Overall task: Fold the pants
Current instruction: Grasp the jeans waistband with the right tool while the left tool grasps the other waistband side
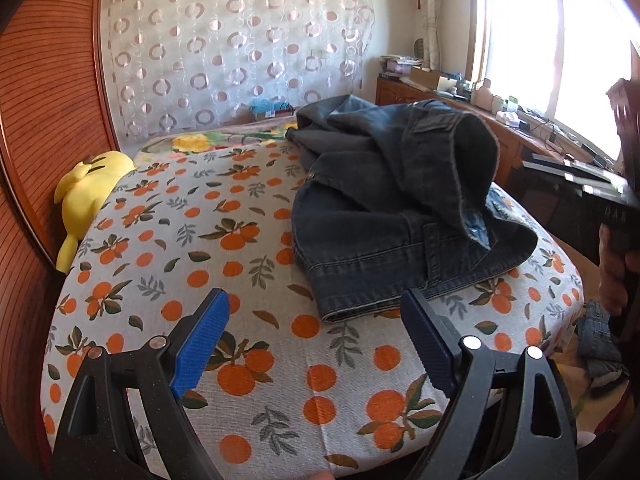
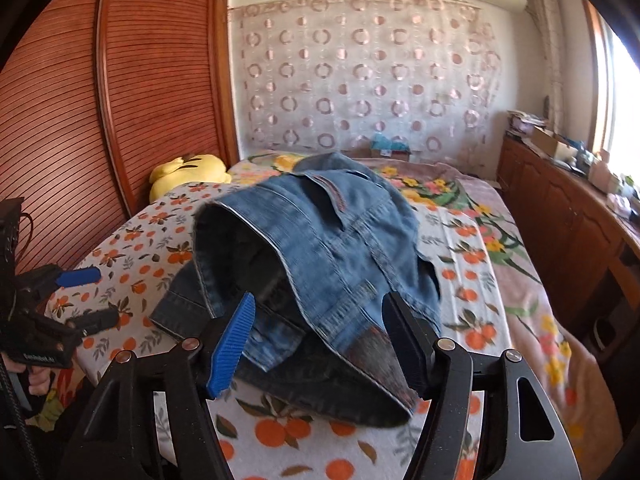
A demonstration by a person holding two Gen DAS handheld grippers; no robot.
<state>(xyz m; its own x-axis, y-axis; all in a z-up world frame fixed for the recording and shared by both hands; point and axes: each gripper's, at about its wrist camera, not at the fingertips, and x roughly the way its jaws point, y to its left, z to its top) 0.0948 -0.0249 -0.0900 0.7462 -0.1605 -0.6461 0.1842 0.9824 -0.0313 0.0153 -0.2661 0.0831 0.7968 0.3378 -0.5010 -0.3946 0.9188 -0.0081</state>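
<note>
pants (image 2: 320, 240): faded blue denim, stitched seams | bedsheet (image 1: 260, 360): matt woven cloth, orange print | wardrobe (image 2: 120, 100): glossy ribbed wood | left gripper (image 1: 316, 344): matt black plastic, ridged blue pads | toy (image 1: 88, 184): yellow plush

Both grippers — left gripper (image 1: 316, 344), right gripper (image 2: 320, 344) — black angular frames, silver round screws at pivots, ribbed blue pads (image 1: 200, 344) on fingers; white lettering on left body, unreadable.

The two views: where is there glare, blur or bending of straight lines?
Left wrist view: window blown out white, wardrobe edge bowed by the fisheye, jeans dark but sharp. Right wrist view: jeans smeared by motion blur, window glaring.
</note>
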